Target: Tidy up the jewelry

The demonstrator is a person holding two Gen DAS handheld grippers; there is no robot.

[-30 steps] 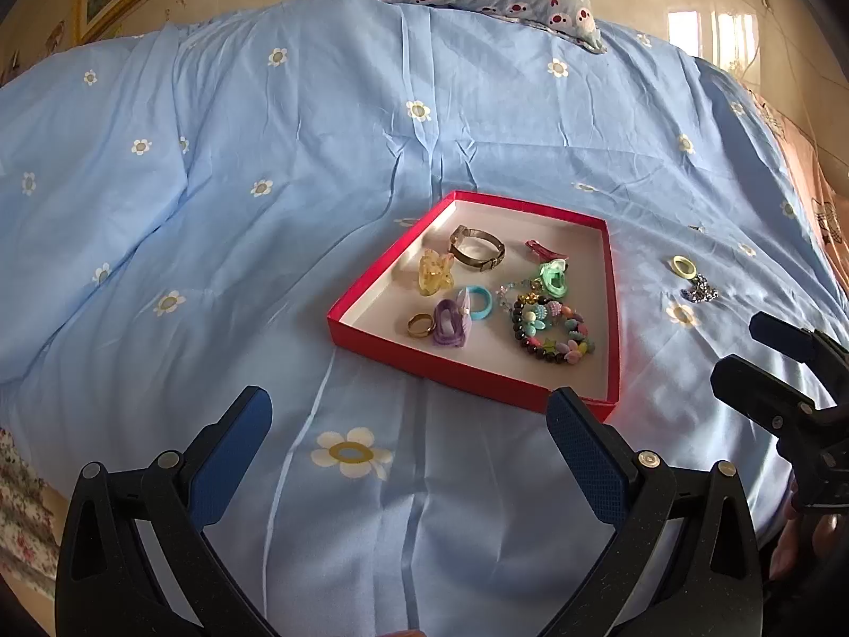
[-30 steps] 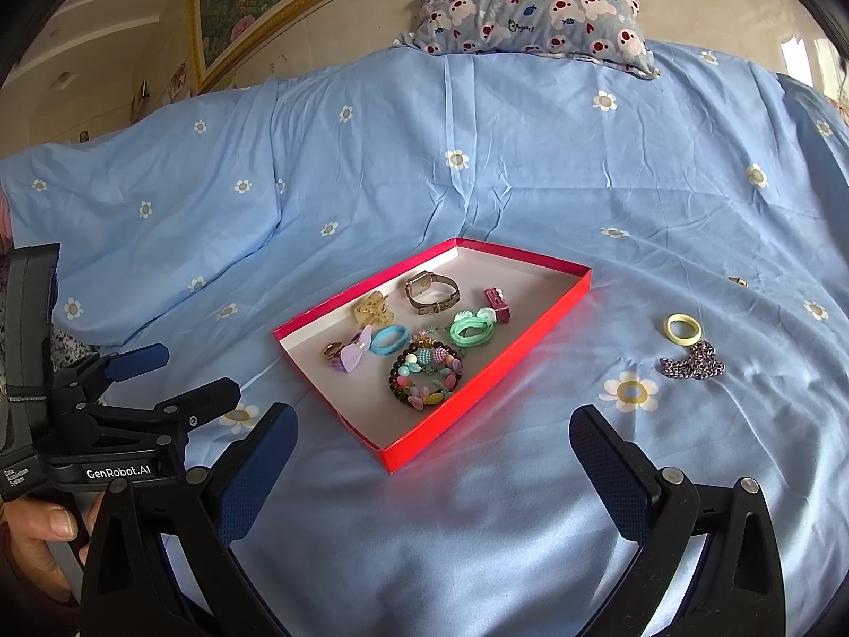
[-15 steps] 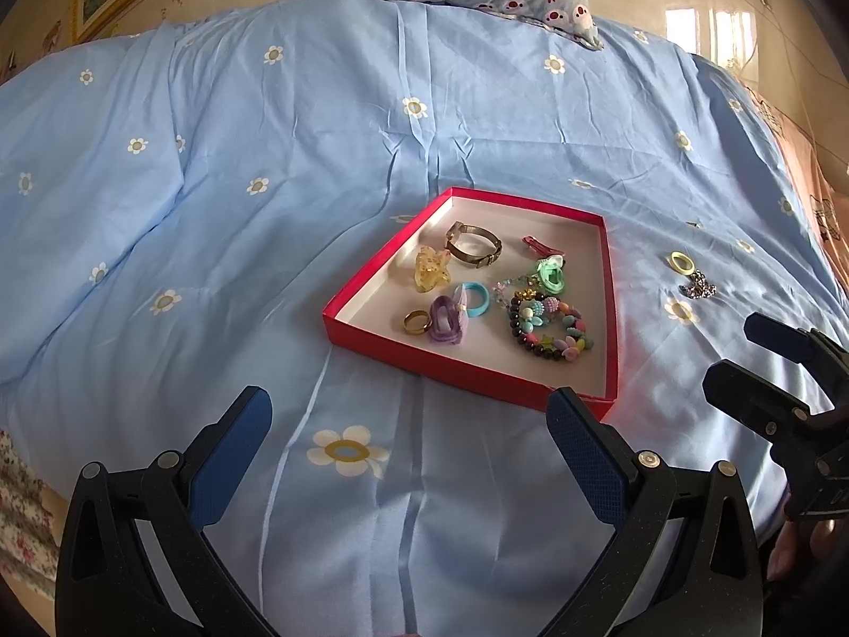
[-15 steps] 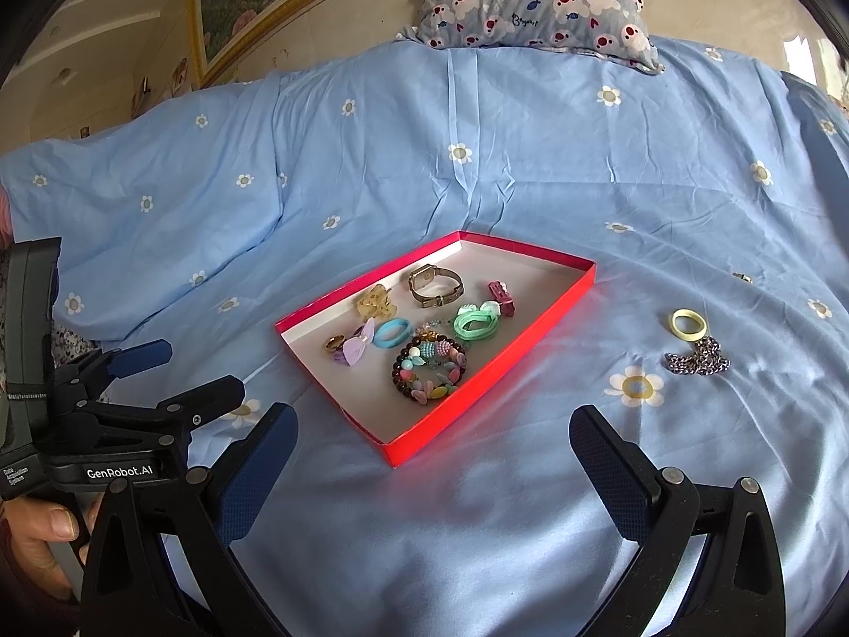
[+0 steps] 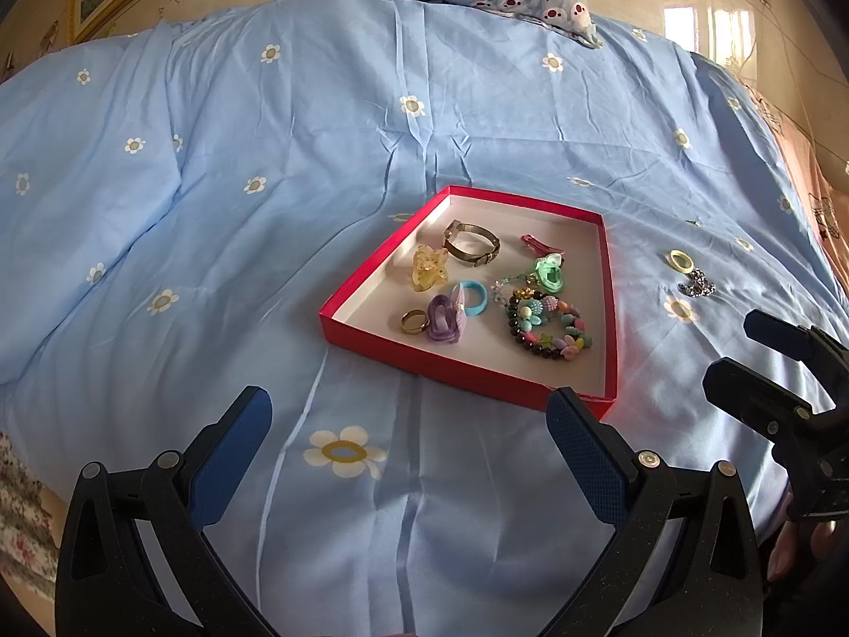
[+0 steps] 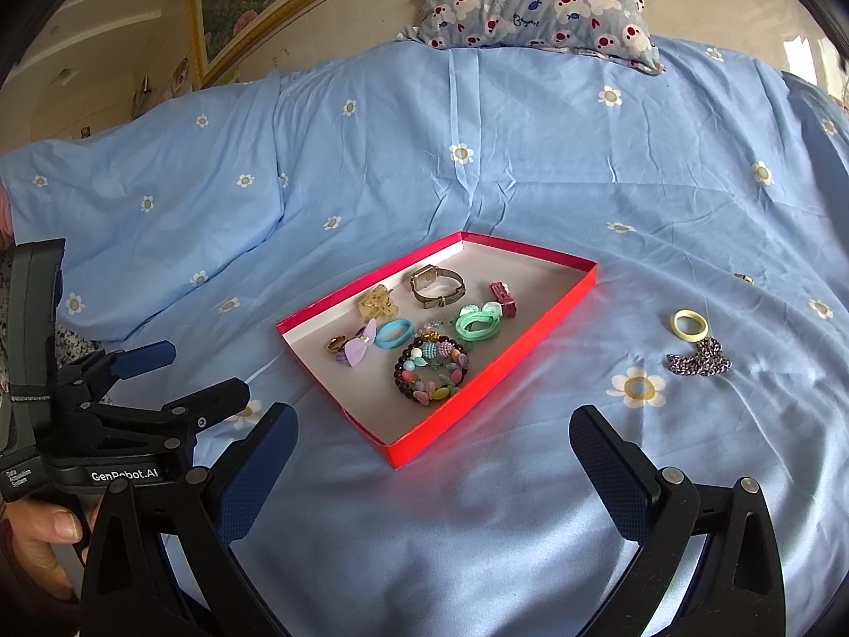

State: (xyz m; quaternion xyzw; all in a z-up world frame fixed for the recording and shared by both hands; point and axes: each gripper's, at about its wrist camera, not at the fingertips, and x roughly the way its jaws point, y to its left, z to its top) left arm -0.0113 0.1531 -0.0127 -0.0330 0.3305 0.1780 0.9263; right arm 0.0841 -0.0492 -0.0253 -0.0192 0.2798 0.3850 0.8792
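Note:
A shallow red box (image 5: 461,374) (image 6: 536,342) lies on the blue bedspread and holds several pieces: a metal watch (image 5: 471,244), a beaded bracelet (image 5: 549,326), a blue ring (image 5: 474,298), a green hair tie (image 6: 477,325). A yellow ring (image 6: 689,325) (image 5: 680,260) and a dark chain (image 6: 699,363) (image 5: 696,284) lie on the bedspread right of the box. My left gripper (image 5: 408,424) is open and empty, in front of the box. My right gripper (image 6: 432,443) is open and empty, near the box's front corner.
A patterned pillow (image 6: 536,5) lies at the head of the bed. A framed picture (image 6: 249,5) hangs on the wall at the back left. A small dark item (image 6: 744,278) lies on the bedspread far right. The bed edge drops off at the left.
Both views have drifted slightly, so the box and loose jewelry sit a little lower in frame. Both grippers stay open and nothing has been picked up.

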